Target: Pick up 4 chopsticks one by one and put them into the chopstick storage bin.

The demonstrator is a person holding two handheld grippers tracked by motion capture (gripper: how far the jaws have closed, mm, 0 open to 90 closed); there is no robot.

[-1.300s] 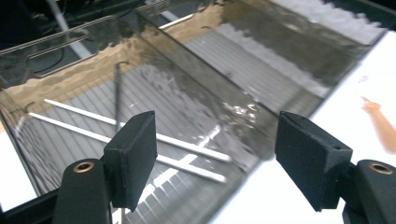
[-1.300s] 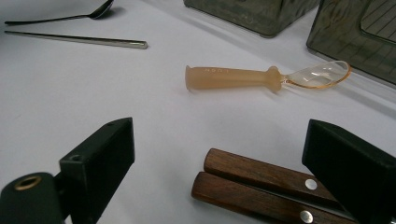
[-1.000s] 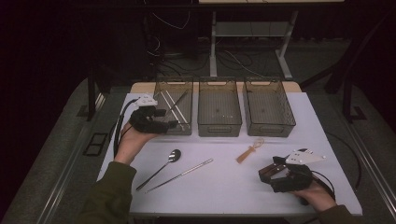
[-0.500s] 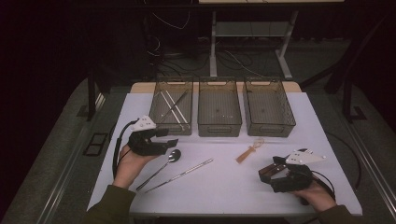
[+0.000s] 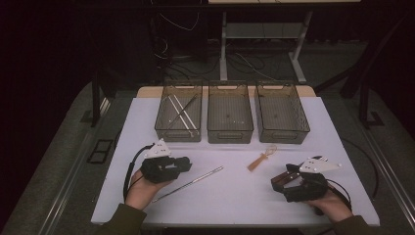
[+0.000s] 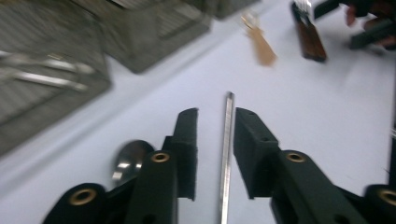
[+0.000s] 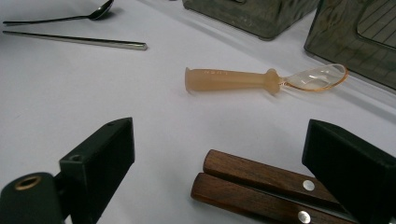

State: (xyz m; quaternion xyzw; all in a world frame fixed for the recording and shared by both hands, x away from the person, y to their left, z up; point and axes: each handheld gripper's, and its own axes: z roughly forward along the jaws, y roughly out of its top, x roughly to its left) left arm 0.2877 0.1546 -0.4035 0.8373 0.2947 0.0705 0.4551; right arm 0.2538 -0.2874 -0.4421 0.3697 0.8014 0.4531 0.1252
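The left gripper, jaws just closing but not clamped, straddles a thin silver metal chopstick beside a steel spoon, while the right gripper sits released over two wooden-handled utensils.

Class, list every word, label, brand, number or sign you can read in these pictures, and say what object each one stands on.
Orange plastic spoon: a short row of raised characters runs along its handle, too faint and small to read.
Three mesh bins: no label or marking can be made out.
Metal chopstick, wooden-handled utensils, left gripper and right gripper: no text.
So nothing in these pictures can be quoted.
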